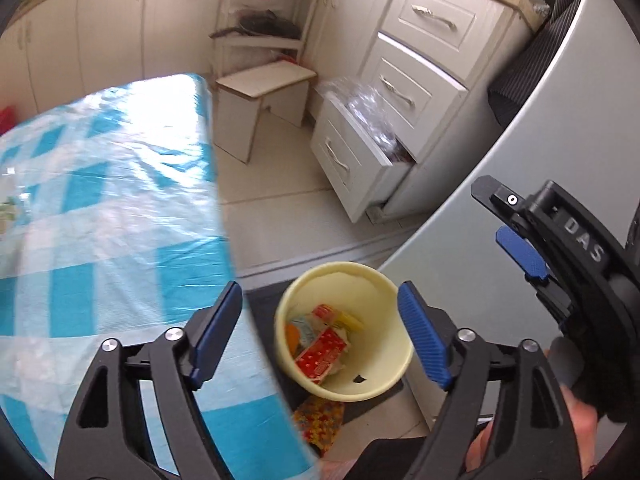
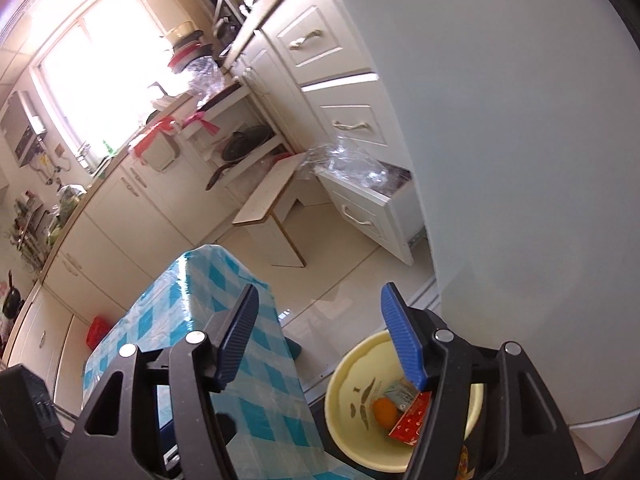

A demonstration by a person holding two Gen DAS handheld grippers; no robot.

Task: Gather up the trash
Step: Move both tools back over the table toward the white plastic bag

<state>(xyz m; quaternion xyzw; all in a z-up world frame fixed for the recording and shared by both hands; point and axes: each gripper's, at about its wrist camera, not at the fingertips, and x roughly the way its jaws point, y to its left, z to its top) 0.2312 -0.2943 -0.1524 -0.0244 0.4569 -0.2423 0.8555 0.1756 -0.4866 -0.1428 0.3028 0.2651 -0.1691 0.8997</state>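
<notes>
A pale yellow bin (image 1: 380, 320) stands on the floor beside the table, holding a red wrapper (image 1: 320, 354) and other crumpled trash. My left gripper (image 1: 320, 292) hangs above it, open, with nothing between its blue pads. My right gripper (image 1: 494, 216) shows at the right edge of the left wrist view, above and to the right of the bin. In the right wrist view my right gripper (image 2: 320, 292) is open and empty over the floor, with the bin (image 2: 360, 380) below its right finger. An orange piece (image 2: 386, 410) and the red wrapper (image 2: 412, 420) lie inside.
A table with a blue checked cloth (image 1: 100, 220) fills the left. A tall pale appliance (image 1: 520, 140) stands right of the bin. Behind are a low white stool (image 1: 260, 92) and an open drawer with clear plastic (image 1: 360, 148). A patterned mat (image 1: 320, 420) lies under the bin.
</notes>
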